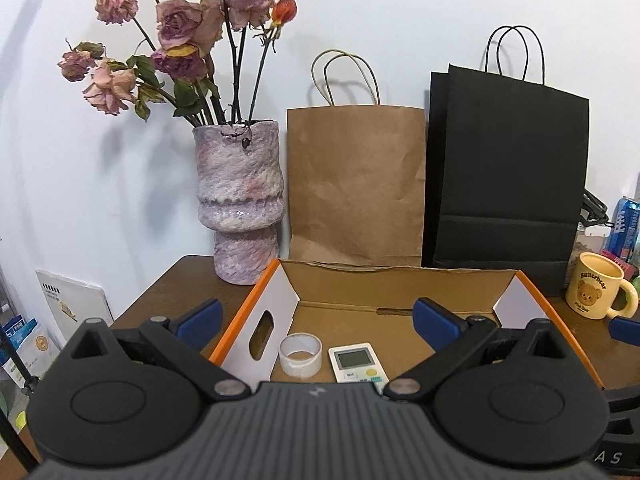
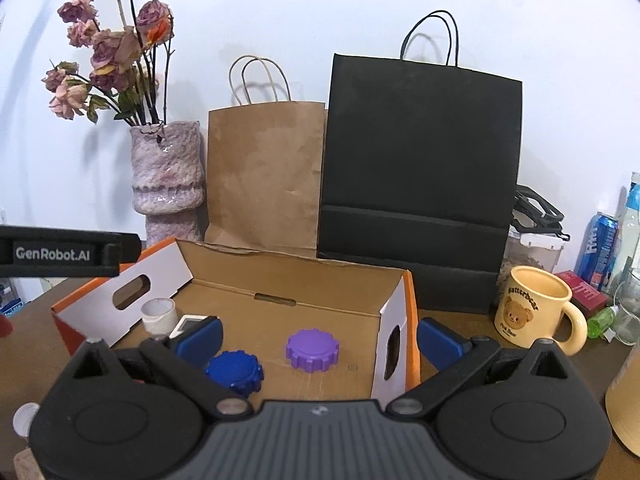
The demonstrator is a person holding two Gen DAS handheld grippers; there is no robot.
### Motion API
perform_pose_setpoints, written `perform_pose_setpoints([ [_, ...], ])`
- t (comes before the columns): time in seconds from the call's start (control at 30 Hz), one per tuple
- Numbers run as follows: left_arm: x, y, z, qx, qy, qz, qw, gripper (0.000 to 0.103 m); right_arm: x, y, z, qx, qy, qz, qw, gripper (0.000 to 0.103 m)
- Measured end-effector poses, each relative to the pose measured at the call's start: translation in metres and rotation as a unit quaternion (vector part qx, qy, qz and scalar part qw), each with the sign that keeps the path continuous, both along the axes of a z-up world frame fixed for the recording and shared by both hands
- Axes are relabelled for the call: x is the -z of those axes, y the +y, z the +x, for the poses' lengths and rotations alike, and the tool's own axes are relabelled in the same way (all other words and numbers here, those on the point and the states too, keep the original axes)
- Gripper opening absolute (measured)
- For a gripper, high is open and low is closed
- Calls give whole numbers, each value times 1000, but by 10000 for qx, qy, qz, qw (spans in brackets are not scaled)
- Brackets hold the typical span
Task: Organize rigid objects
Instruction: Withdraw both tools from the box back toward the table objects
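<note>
An open cardboard box (image 1: 384, 276) (image 2: 280, 272) with orange edges lies on the brown table. Inside it are a white tape roll (image 1: 300, 355) (image 2: 159, 314), a white remote with a small screen (image 1: 358, 363) (image 2: 188, 325), a blue gear-shaped lid (image 2: 235, 372) and a purple gear-shaped lid (image 2: 313, 349). My left gripper (image 1: 316, 320) is open and empty above the box's left part. My right gripper (image 2: 318, 340) is open and empty above the box's right end, its right finger (image 2: 438, 344) outside the box wall.
A pink vase with dried roses (image 1: 240, 200) (image 2: 166, 176), a brown paper bag (image 1: 356, 184) and a black paper bag (image 1: 508, 176) stand behind the box. A yellow bear mug (image 1: 598, 290) (image 2: 534, 306), cans and bottles (image 2: 600, 248) stand at the right.
</note>
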State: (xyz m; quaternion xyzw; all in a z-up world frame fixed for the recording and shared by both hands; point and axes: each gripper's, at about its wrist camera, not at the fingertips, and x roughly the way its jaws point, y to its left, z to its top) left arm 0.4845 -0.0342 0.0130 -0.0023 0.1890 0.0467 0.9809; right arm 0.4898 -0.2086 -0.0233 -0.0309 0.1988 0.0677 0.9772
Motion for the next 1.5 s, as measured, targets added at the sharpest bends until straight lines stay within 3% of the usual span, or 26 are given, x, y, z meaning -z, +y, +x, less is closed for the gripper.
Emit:
perform_pose_setpoints([
  [0.9,2,4,-101,34,104,-3,9999,103,-1,-23,-107,18,17,116,9999,103],
  [1.5,22,7,-147,67,307,111,9994,103,21,-54,-156,113,300,41,9995,103],
])
